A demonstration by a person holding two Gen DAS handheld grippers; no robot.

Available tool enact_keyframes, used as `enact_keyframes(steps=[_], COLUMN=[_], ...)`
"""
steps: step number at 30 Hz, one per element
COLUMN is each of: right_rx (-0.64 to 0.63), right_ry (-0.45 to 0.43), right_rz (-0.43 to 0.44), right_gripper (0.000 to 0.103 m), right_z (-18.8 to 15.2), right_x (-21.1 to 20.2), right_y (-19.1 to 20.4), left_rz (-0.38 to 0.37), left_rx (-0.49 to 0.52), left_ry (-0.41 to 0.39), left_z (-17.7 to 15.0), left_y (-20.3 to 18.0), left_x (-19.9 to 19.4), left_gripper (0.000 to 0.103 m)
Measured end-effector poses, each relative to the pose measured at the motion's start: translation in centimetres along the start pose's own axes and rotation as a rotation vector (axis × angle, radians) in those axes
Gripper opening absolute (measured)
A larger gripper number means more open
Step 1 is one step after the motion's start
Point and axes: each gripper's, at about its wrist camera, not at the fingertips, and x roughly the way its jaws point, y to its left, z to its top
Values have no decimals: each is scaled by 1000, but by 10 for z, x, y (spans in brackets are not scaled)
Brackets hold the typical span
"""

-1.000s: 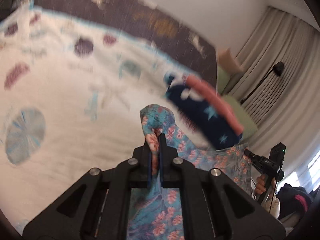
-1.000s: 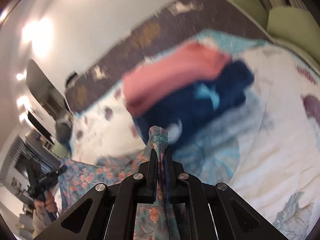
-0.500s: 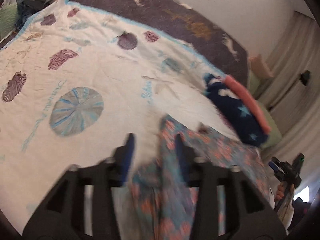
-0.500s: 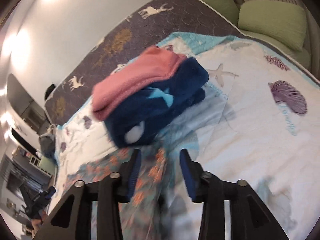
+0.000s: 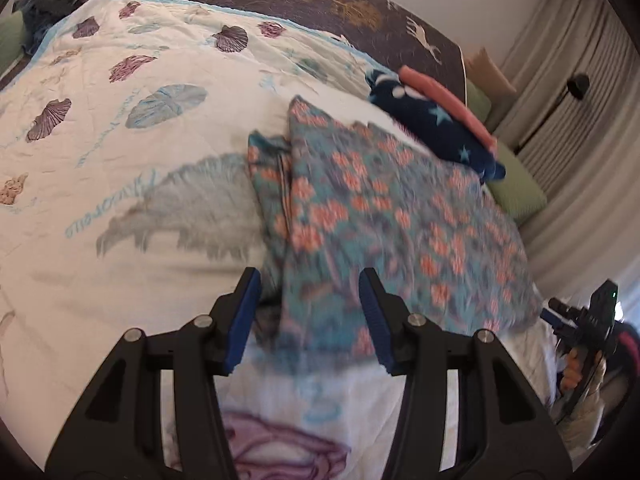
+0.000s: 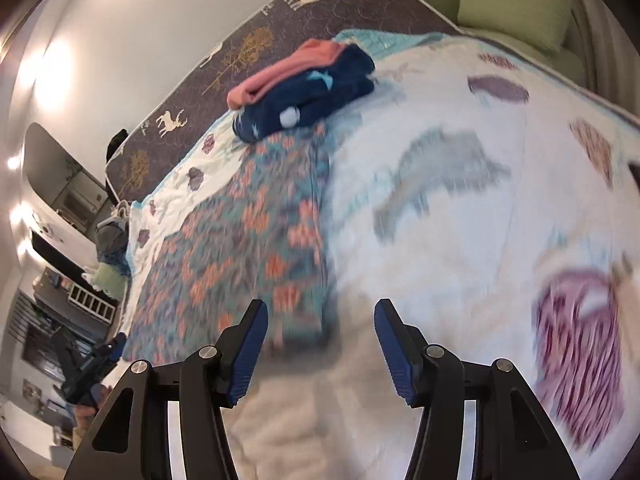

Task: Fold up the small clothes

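already a flowered garment (image 5: 384, 216) is laid flat on the bedspread (image 5: 120, 208), one layer doubled over another, so a fold is judged made; nothing is held by the left gripper (image 5: 308, 316) or the right gripper (image 6: 318, 344), both spread wide just short of it; a folded stack (image 6: 304, 84) is seen touching its far edge; further folds probably remain.

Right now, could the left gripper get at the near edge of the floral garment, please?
Probably yes: the left gripper is open, and the floral garment lies flat on the quilt just ahead of it, with nothing between them.
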Motion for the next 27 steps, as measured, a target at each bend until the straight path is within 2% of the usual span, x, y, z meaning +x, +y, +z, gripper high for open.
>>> enact_keyframes(steps=[3, 6, 7, 8, 9, 10, 11, 13, 16, 19, 22, 24, 25, 26, 27], right_rx=[41, 80, 104, 111, 106, 95, 85, 92, 91, 56, 37, 68, 86, 100, 103], right_ry=[22, 12, 13, 14, 17, 16, 21, -7, -53, -39, -16, 2, 10, 14, 14], right_rz=[14, 52, 64, 74, 82, 73, 47, 3, 2, 6, -50, -73, -66, -56, -48], right_gripper=[57, 63, 64, 64, 62, 39, 10, 9, 9, 10, 20, 28, 32, 34, 36], right_z=[-8, -9, -7, -7, -5, -3, -2, -2, -1, -6, -15, -21, -24, -26, -29], right_x=[5, 9, 14, 17, 22, 27, 29, 22, -6, -16, -8, -6, -7, -10, -14], right_y=[-2, -1, 0, 3, 8, 15, 20, 27, 26, 27, 24, 13, 8, 4, 1], left_rz=[15, 14, 2, -24, -64, -82, -87, -75, -135, -173, -114, -114, -122, -125, -122], left_rx=[0, -37, -48, -56, -88, -121, -138, -137, -162, -179, -198, -235, -243, -241, -236], left_ry=[2, -8, -20, -32, -30, -36, -45, -66, -56, -38, -43, -29, -20, -14, -11], left_z=[-6, -6, -4, -2, 0, 1, 1, -1, -12, -29, -41, -44, -45, -46, -46], left_y=[-1, 2, 1, 0, 2, 4, 5, 7, 14, 20, 30, 37, 39, 38, 37], left_x=[1, 4, 3, 3, 2, -1, -6, -20, -39, -45, -43, -42, -42, -42, -42], left_gripper=[52, 52, 38, 6, 6, 6, 6, 6, 6, 6, 6, 9, 20, 38, 47])
